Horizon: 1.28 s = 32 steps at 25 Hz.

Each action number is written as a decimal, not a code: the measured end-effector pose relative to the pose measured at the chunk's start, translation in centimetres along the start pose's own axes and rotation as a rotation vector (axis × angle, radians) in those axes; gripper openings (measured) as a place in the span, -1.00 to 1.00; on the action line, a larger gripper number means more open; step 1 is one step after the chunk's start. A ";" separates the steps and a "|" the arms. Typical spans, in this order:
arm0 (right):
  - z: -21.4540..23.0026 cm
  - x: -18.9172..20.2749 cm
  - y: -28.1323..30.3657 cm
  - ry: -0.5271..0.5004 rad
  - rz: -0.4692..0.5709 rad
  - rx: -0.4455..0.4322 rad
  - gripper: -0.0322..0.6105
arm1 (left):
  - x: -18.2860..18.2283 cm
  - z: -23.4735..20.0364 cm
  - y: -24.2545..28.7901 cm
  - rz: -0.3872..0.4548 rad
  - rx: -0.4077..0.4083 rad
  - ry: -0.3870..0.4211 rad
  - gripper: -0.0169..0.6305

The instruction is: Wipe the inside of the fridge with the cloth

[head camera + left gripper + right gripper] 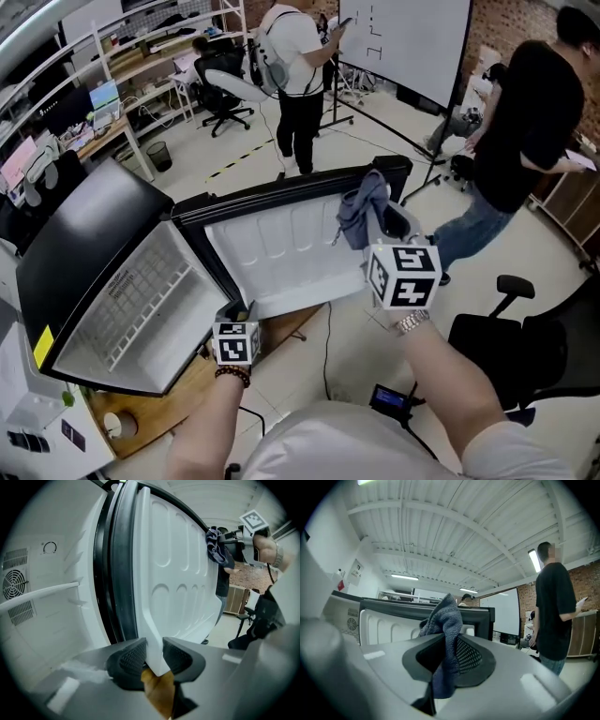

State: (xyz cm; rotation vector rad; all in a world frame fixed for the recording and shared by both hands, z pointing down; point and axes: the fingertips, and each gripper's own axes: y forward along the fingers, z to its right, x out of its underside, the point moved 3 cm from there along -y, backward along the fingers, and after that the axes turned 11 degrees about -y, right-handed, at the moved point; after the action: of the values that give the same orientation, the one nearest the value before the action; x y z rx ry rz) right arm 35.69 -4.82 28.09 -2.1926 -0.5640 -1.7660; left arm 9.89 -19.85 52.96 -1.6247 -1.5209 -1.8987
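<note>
Nearest, the left gripper [153, 656] has its jaws closed partway onto the thin white near edge of the fridge door [272, 248], with both ribbed pads pressed against that edge. The right gripper [449, 654] is a little farther off and to the right. Its jaws pinch a blue-grey cloth [445, 620], which bunches up above the pads and hangs down below them.

The cloth is held outside the compartment, at the far right end of the open door by its black rim. Whether it touches the door cannot be told.

The door lies swung wide open, showing a white inner liner moulded with shallow rounded recesses. To the left is the fridge [89, 234], black on the outside, with its open compartment facing the person. Inside, a white wire shelf [141, 300] spans the compartment. The left gripper view also shows a round fan grille [13, 581] and slotted vents on the white back wall. A yellow sticker [43, 345] sits on the near left rim. The fridge rests on a wooden board [159, 405].

Farther back, a small black bin [160, 155] stands on the floor at the left, and what it holds cannot be made out. Beyond it is an office chair [223, 89]. One person in a white top [295, 56] stands at a whiteboard [403, 37], and another in black [525, 122] stands at the right.
</note>
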 end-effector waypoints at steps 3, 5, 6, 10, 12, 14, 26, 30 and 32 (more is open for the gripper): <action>1.5 0.2 -0.3 0.006 -0.006 0.030 -0.72 | -0.2 0.0 -0.1 0.005 -0.003 0.002 -0.59; 2.3 0.4 -0.5 0.008 -0.008 0.043 -0.72 | -0.1 0.1 -0.1 0.003 -0.004 0.001 -0.59; 2.6 0.4 -0.6 0.008 -0.007 0.047 -0.72 | -0.1 0.1 -0.1 0.001 -0.006 0.000 -0.59; 3.0 0.6 -1.2 0.010 -0.006 0.059 -0.72 | 0.6 -0.3 0.1 -0.003 -0.008 -0.014 -0.59; 2.9 0.7 -1.6 0.014 -0.005 0.066 -0.72 | 0.8 -0.5 -0.1 0.001 -0.007 -0.013 -0.59; 3.3 0.7 -1.9 0.019 -0.005 0.073 -0.72 | 0.5 -0.4 -0.2 0.006 -0.005 -0.009 -0.59; -2.6 -1.7 -3.6 0.040 0.071 -0.072 -0.72 | 0.3 0.3 0.1 -0.005 0.007 -0.016 -0.59; -10.7 -2.0 -3.6 0.021 0.088 -0.246 -0.72 | 0.4 0.2 0.3 -0.006 0.025 -0.017 -0.59; -14.5 -2.0 -3.4 0.007 0.090 -0.326 -0.72 | 0.4 0.1 0.3 -0.003 0.039 -0.021 -0.59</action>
State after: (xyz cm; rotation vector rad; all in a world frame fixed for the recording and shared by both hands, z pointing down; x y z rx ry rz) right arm 21.10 -8.45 29.25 -2.3759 -0.1794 -1.9293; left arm 10.02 -19.70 53.45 -1.6320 -1.5592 -1.8474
